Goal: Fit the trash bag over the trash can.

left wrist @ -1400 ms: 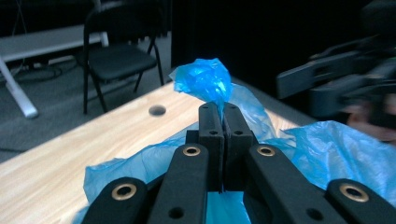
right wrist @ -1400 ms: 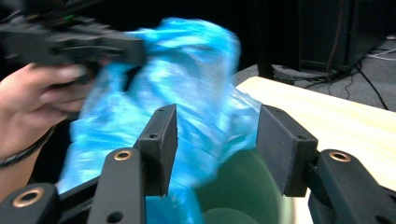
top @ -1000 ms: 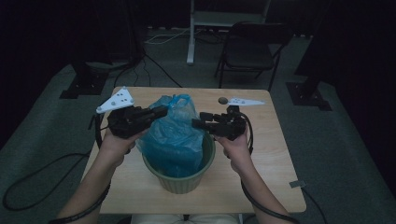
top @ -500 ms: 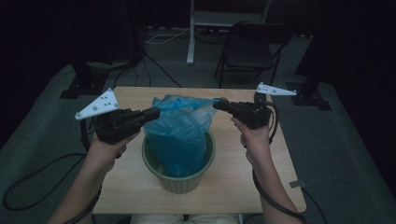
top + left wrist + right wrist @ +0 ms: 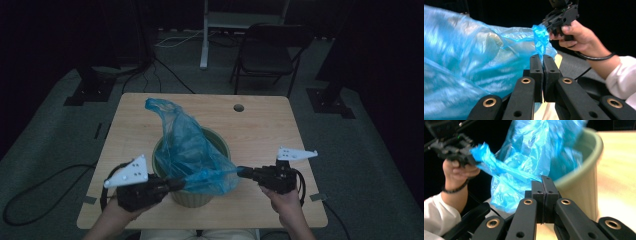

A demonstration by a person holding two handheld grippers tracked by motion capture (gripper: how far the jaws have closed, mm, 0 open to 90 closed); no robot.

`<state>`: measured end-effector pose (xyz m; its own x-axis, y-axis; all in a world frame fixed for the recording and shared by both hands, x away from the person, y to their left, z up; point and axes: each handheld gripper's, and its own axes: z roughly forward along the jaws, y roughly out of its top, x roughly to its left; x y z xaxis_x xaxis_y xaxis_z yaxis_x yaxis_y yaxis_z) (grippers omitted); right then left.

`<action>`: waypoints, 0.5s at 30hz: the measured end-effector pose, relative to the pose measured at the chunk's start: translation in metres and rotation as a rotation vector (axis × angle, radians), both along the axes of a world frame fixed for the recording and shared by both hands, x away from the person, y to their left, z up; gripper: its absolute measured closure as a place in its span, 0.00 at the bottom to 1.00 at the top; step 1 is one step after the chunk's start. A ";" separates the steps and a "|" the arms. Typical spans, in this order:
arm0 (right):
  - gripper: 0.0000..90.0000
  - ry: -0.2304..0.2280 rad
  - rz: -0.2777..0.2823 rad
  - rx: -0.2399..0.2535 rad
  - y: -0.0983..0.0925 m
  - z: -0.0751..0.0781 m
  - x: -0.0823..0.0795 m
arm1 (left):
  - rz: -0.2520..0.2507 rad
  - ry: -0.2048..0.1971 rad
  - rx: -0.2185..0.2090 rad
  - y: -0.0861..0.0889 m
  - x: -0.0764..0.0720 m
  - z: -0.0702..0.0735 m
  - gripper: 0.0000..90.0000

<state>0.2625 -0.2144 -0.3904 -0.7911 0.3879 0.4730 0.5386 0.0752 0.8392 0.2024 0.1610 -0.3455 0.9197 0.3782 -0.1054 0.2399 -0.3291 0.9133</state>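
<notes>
Left gripper (image 5: 176,184) and right gripper (image 5: 241,172) each clench the thin blue plastic bag (image 5: 187,150), stretching it over the near rim of the round pale-green bin (image 5: 220,145).

High view dim, surroundings near black; both gripper views brighter, blue bag (image 5: 474,62) motion-blurred.

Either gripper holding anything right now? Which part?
Both hold the blue bag. The left gripper and the right gripper each pinch its edge on the near side of the green bin.
</notes>
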 end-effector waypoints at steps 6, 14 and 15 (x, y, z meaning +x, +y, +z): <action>0.97 0.058 -0.017 -0.054 -0.001 -0.030 -0.009 | 0.005 0.025 0.020 -0.002 -0.015 -0.029 0.97; 0.89 0.131 -0.097 -0.100 -0.011 -0.058 0.007 | 0.091 0.121 -0.014 0.022 -0.006 -0.058 0.96; 0.85 0.150 -0.102 -0.095 -0.013 -0.060 0.009 | 0.101 0.131 -0.028 0.026 -0.005 -0.059 0.97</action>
